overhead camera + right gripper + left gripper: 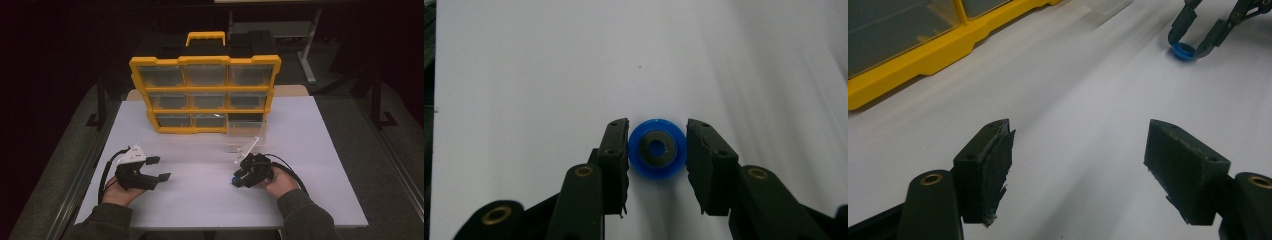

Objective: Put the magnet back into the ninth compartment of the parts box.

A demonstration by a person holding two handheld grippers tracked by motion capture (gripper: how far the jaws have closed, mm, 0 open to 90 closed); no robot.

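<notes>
- While the left gripper (159, 168) waits spread and empty, well to the left of the blue wheel (657, 148), the right gripper (657, 150) has its jaws set on either side of that wheel; they stand at its rim, and I cannot tell whether they press it yet.
- Lying flat on the white table (320, 150), hole upward, the wheel sits squarely between the right jaws, so the grip looks to need only a squeeze, no sideways shift.
- Being round, it offers no long axis; any line across it should serve.
- Seen from the left gripper (1080, 165), the wheel (1182, 50) lies far ahead and to the right, so the right hand (280, 182) is plainly nearer.
- Beyond the wheel stands a yellow organiser (205, 95); a clear drawer (245, 132) is pulled out of its lower right bay, toward the wheel.
- No brand, label or writing can be read anywhere.
</notes>
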